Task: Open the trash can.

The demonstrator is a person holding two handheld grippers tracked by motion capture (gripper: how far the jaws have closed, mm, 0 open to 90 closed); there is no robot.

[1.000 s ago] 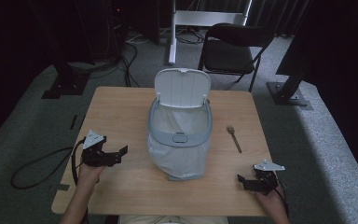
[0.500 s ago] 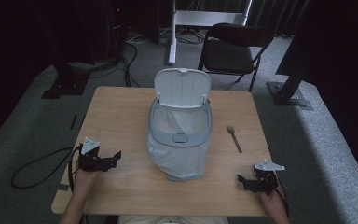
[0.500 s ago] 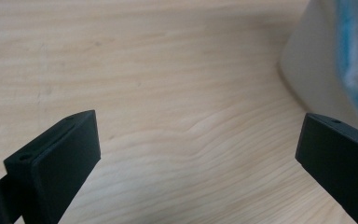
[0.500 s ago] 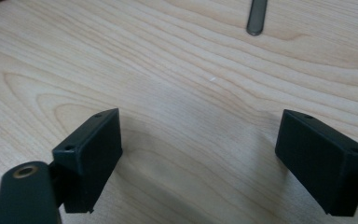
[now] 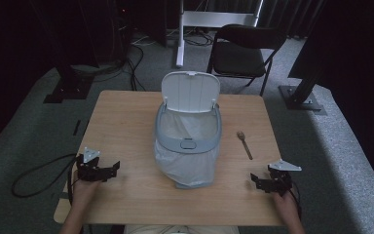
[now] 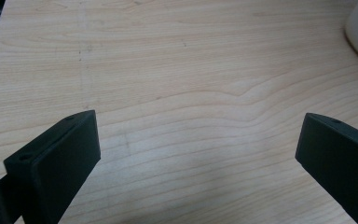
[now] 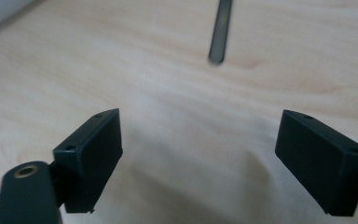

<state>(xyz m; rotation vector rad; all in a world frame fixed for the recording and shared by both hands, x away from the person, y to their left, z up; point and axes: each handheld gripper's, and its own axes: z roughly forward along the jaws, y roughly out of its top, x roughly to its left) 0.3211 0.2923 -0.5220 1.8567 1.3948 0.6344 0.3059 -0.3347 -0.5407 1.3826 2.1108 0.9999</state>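
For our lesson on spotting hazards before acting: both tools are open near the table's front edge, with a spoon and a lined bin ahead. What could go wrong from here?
1. The spoon lies flat on the table, so the right tool might skid off its thin handle.
2. The bin leans toward the person on its loose liner; a nudge may tip it.
3. The left tool trails a cable that could snag.

Bin (image 5: 187,141) mid-table (image 5: 121,126), spoon (image 5: 245,145) right (just beside), chair (image 5: 241,51) behind
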